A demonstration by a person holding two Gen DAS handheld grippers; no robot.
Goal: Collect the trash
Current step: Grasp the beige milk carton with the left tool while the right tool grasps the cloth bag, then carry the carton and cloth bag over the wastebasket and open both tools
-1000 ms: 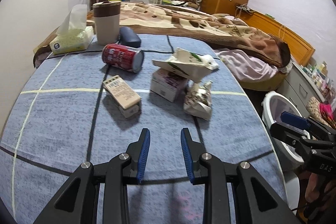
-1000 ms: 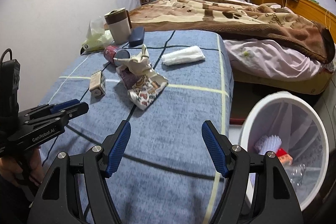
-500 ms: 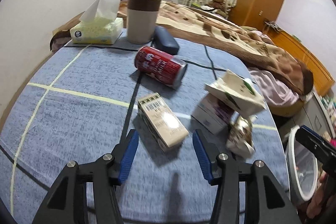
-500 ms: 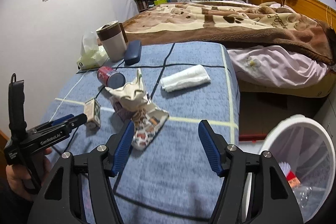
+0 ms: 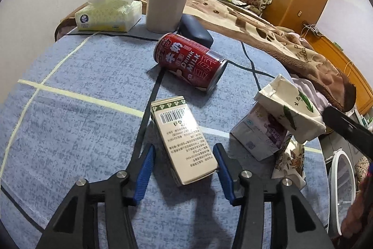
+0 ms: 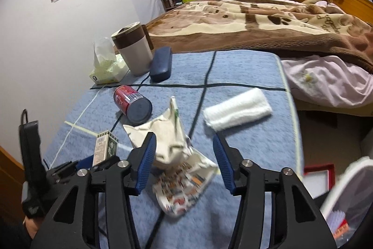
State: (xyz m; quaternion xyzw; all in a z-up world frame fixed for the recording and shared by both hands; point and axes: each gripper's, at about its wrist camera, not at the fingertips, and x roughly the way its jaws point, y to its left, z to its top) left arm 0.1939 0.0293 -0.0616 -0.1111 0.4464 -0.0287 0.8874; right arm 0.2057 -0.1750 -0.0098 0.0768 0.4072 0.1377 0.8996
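On blue cloth (image 5: 70, 132), carton (image 5: 184, 141) lies between closing left gripper (image 5: 184, 169) pads.

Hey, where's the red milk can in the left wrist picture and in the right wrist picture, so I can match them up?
Left wrist view: the red milk can lies on its side at upper centre, just beyond the small barcode carton.
Right wrist view: the can is left of centre, its round end facing the camera.
Shared landmark: the beige cup with a brown band stands behind the can in both views.
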